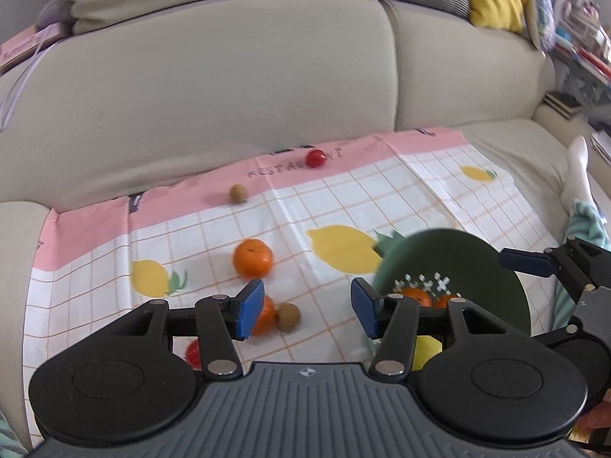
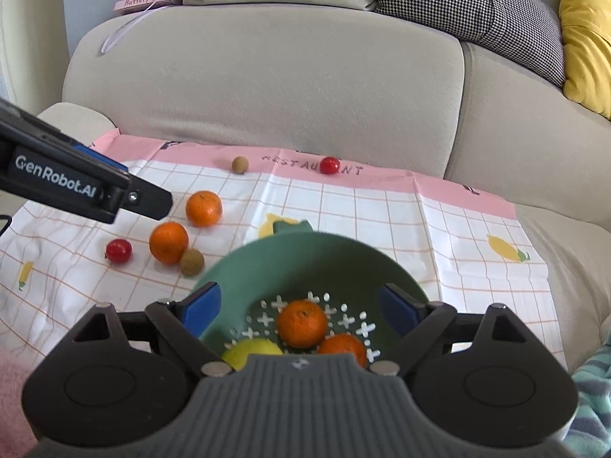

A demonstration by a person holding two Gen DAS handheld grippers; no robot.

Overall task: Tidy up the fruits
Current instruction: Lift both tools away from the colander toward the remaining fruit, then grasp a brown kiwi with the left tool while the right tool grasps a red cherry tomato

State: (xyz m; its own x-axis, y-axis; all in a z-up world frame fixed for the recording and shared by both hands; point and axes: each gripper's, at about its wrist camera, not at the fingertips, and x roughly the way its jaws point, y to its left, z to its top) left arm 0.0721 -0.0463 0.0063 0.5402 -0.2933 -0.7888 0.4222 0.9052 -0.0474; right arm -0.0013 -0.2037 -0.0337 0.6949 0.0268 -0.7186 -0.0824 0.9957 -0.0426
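A green colander bowl (image 2: 305,242) sits on a checked cloth (image 2: 382,221) and holds two oranges (image 2: 301,322) and a lemon (image 2: 252,351). My right gripper (image 2: 301,307) hovers over the bowl, open, with nothing between its blue pads. On the cloth to the left lie two more oranges (image 2: 203,208), a red tomato (image 2: 118,250) and a brown fruit (image 2: 192,262). My left gripper (image 1: 307,309) is open and empty above the near orange (image 1: 269,315) and that brown fruit (image 1: 288,316). Near the pink border lie another brown fruit (image 1: 237,193) and a second red tomato (image 1: 315,158).
The cloth lies on the seat of a beige sofa (image 1: 229,95). Cushions line its back: a houndstooth one (image 2: 469,4) and a yellow one (image 2: 584,34). A pink box (image 2: 143,0) sits at the back left. A person's white-socked foot (image 1: 578,175) rests at the right.
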